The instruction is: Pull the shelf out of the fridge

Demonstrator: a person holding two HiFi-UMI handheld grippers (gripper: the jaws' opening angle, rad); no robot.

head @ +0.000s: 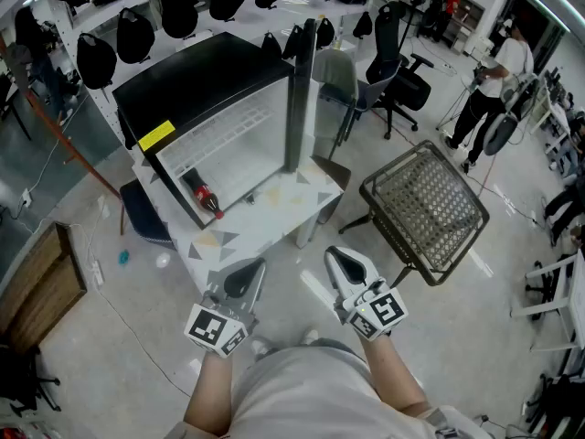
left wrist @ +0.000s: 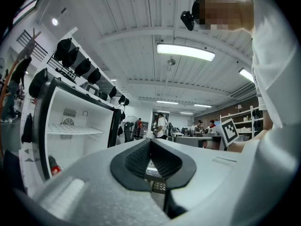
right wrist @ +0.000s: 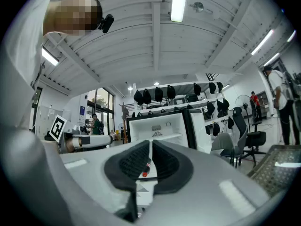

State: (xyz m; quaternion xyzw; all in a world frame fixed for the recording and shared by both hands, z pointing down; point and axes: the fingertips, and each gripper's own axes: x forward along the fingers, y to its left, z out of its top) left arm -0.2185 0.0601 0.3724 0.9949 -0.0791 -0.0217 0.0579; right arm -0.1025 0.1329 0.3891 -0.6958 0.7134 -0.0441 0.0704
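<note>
Shelf point(head: 222, 135), white wire, spans the open fridge point(head: 183, 71); left hand-held gripper point(head: 245, 278) and right hand-held gripper point(head: 346, 265) closed, empty.

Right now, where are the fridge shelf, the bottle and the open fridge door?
fridge shelf point(head: 222, 135), head view, middle of its white grid.
bottle point(head: 203, 194), head view, on its middle.
fridge door point(head: 298, 99), head view, on its dark edge.

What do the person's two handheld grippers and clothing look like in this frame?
The left gripper and right gripper match: pale grey moulded bodies, black textured pads, and a white cube with black square markers. The person wears a light top.
</note>
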